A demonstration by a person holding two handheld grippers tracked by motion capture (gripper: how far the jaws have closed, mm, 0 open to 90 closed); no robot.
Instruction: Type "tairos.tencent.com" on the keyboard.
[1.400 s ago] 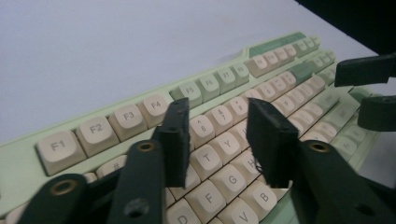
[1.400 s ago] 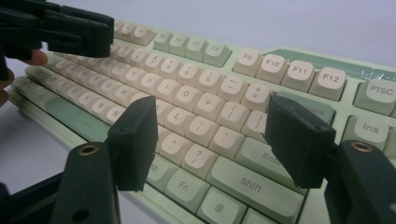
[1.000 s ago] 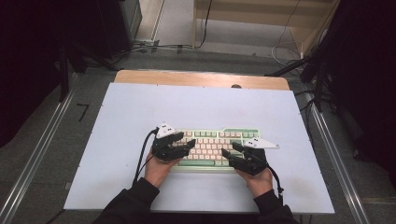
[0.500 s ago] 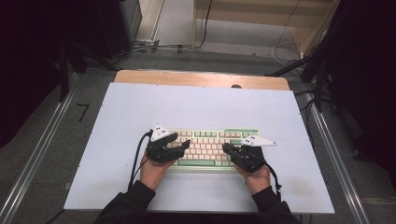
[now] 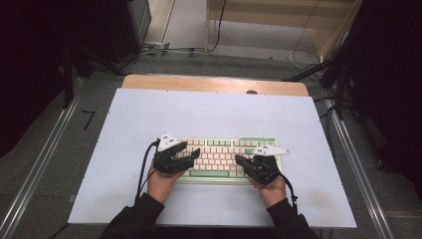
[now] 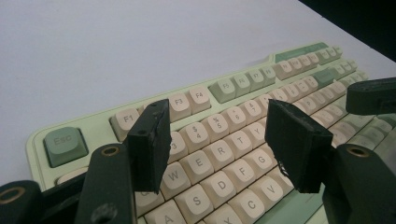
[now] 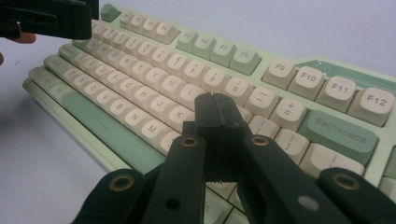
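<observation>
Two black grippers sit over a pale green keyboard with cream and green keys (image 5: 226,157). The keyboard lies flat on a big white table top (image 5: 209,114), near the edge where the person sits, about in the middle from side to side.

The left gripper (image 5: 193,155) is over the left end of the keyboard. Its jaws stand apart with nothing between them. In the left gripper view, the left gripper (image 6: 219,144) hangs just above the letter keys, and you can see the E, R and T keys through the gap. The green Esc key (image 6: 64,145) sits at the near left corner of that picture. I cannot tell if the jaws touch the keys.

The right gripper (image 5: 239,160) is over the right part of the keyboard. Its jaws have just been closing, and now they are pressed tight together with nothing between them. In the right gripper view, the right gripper (image 7: 215,100) points its closed tip down at the letter keys close to the K key. The big green Backspace key (image 7: 338,130) is off to the right of it.

Each gripper is held by a hand in a dark sleeve. The left hand (image 5: 161,181) and the right hand (image 5: 272,191) rest at the near side of the keyboard.
</observation>
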